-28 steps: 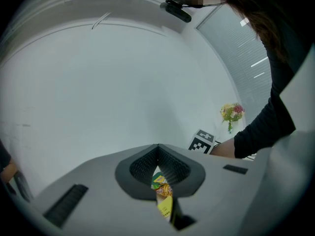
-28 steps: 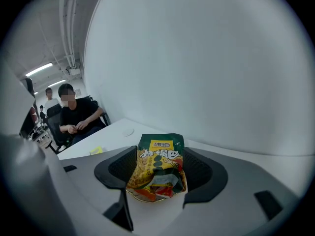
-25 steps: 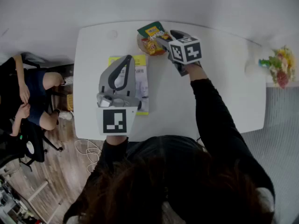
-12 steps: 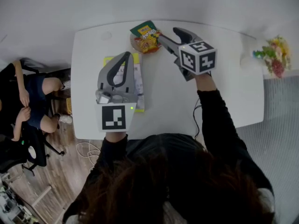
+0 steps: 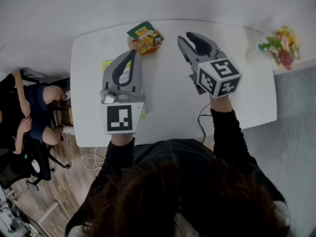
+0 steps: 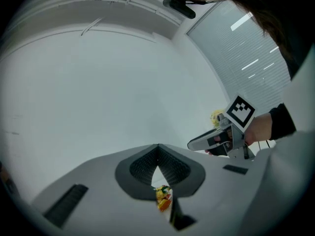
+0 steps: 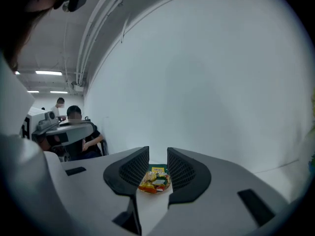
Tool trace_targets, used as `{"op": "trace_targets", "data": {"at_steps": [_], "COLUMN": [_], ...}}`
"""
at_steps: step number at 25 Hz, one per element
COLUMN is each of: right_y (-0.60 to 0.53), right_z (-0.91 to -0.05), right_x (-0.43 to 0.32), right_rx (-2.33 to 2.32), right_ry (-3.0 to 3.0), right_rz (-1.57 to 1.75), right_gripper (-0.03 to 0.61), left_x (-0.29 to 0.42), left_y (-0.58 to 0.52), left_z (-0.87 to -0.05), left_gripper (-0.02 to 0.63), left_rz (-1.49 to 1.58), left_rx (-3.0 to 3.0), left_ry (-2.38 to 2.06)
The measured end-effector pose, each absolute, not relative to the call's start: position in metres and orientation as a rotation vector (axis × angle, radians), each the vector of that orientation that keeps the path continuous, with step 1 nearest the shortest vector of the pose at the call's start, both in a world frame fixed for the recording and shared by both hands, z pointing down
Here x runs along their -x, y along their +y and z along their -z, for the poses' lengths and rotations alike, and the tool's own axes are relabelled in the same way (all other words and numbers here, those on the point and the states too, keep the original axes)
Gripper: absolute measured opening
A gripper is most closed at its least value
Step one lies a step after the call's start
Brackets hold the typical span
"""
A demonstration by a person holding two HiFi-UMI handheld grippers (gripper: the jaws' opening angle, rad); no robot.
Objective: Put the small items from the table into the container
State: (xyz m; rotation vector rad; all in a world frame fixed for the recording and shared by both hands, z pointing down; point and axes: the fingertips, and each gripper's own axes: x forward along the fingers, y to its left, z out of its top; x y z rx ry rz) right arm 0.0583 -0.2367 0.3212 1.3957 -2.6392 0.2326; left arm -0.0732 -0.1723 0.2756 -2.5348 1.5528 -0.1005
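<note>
One shallow container [image 5: 134,45] sits at the far edge of the desk [image 5: 168,98], heaped with bright snack packets [image 5: 147,39]; a green packet [image 5: 140,29] lies at its far side.

Two hand-held grippers hang above the desk, both aimed roughly level toward the container and short of it.
- Right gripper [image 5: 184,36]: jaws part-open and closing, nothing between them; the container shows beyond the gap.
- Left gripper [image 5: 134,52]: jaws closed tip to tip, empty, over a yellow-green booklet [image 5: 106,65].

One white desk, rounded corners, stands against a pale wall. One wooden floor [image 5: 59,181]. One seated person [image 5: 29,102] at left. One bunch of flowers [image 5: 279,43] beyond the far right corner.
</note>
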Motion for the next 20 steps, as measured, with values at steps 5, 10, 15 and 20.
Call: {"op": "trace_targets", "data": {"at_steps": [5,10,15,20], "right_y": [-0.218,-0.201,-0.185,-0.173], "right_z": [-0.307,-0.29,-0.277,-0.273], "right_x": [-0.082,-0.095,-0.102,-0.11], "right_rx": [-1.489,-1.532,-1.569,-1.609], "right_ry": [-2.647,-2.65,-2.646,-2.659], "right_rz": [-0.161,-0.076,0.004,0.052], "right_gripper": [0.083,0.059,0.045,0.04], "left_x": [0.055,0.039,0.026,0.019], "left_y": [-0.167,-0.162,-0.158,-0.155], "left_z": [-0.269,-0.263,-0.257,-0.257], "left_gripper": [0.002,0.002,0.002,0.002], "left_rz": [0.086,0.077,0.066,0.052], "left_rx": [2.533,2.529,2.526,2.535], "left_ry": [1.532,1.513,1.497,1.508]}}
